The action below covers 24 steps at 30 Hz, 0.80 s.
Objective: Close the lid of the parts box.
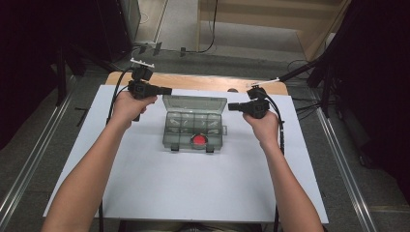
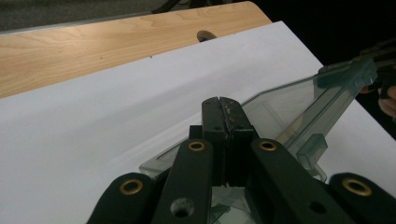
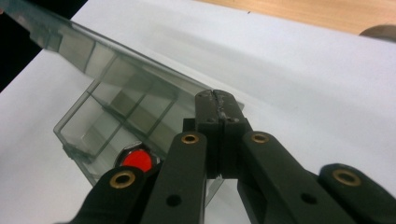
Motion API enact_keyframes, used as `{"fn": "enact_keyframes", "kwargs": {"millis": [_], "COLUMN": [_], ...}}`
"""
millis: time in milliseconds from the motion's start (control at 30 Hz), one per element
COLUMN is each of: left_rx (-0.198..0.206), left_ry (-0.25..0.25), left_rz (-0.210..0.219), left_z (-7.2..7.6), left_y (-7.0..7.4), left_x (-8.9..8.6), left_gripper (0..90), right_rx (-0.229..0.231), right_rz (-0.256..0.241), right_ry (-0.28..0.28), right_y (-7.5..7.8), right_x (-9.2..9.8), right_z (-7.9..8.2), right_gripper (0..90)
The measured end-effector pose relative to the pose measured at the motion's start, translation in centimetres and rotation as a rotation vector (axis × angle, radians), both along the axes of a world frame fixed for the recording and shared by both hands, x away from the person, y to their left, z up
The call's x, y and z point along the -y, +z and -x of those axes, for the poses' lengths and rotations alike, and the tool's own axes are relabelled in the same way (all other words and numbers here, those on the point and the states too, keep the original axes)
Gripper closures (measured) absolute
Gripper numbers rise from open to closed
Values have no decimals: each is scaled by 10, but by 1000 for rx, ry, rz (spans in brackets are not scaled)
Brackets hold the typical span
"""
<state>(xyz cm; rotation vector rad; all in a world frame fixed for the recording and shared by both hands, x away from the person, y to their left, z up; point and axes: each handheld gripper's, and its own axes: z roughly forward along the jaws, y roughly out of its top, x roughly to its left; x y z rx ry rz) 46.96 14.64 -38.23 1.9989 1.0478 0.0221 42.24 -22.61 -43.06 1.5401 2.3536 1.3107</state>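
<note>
The clear smoky plastic compartment box is sitting mid-frame on the white tabletop, lid up. The left gripper and right gripper are flanking it, jaws pressed shut, holding nothing. I'd be easing the lid gently, watching the round red piece.

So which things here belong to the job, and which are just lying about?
In the job:
- clear plastic box, lid up
- red disc in its front compartment
- left gripper, jaws shut
- right gripper, jaws shut

Lying about:
- white sheet
- wooden table
- floor cables
</note>
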Motion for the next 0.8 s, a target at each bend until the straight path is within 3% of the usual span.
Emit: {"fn": "enact_keyframes", "kwargs": {"millis": [167,300,533,800], "left_rx": [-1,-4,-3,1], "left_ry": [-4,6,1,-3], "left_rz": [-21,-14,-18,-24], "left_z": [5,7,12,17], "left_y": [-2,-2,-2,0], "left_x": [-1,-2,-3,-7], "left_gripper": [895,894,894,894], "right_rx": [27,40,33,38], "right_rz": [-5,14,-16,-10], "right_ry": [-11,-1,17,48], "right_y": [6,10,15,23], "right_x": [-1,-7,-10,-21], "right_z": [-4,-6,-10,-9], "right_gripper": [900,900,900,900]}}
